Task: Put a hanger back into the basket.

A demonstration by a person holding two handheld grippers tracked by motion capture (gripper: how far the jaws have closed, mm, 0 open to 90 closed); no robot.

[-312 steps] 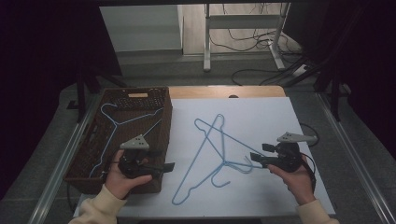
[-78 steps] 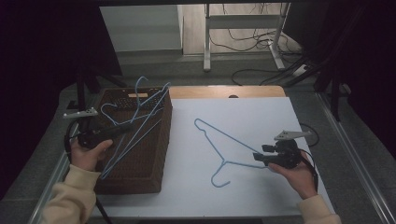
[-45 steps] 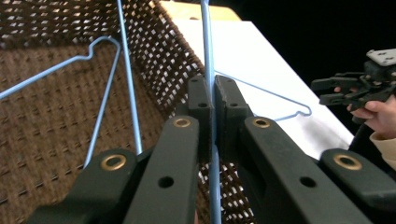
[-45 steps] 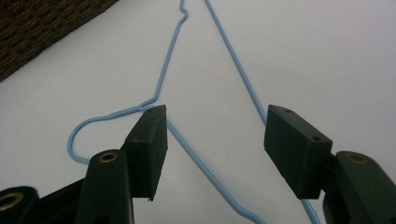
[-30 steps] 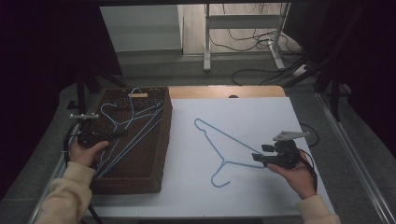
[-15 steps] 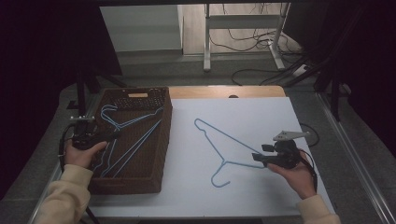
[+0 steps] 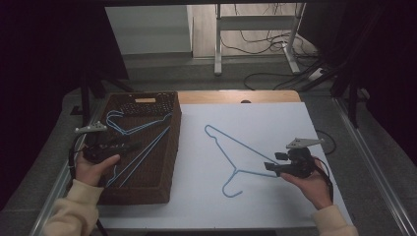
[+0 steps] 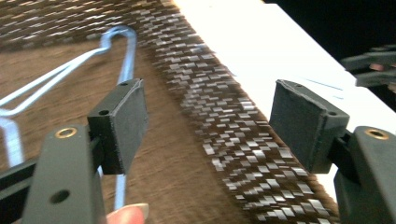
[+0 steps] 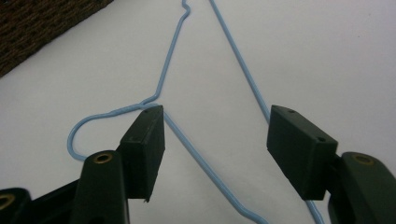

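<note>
Both pairs of fingers stand wide, one over the basket, one over the hanger on the tabletop.

The left gripper has just been opening its fingers; nothing lies between them, and under them run the wicker basket wall and the blue hangers lying inside it. The right gripper has its fingers spread apart, gripping nothing, over one corner of the blue wire hanger, which lies flat on the white tabletop, its hook toward the person, well apart from the basket at the left edge.
</note>
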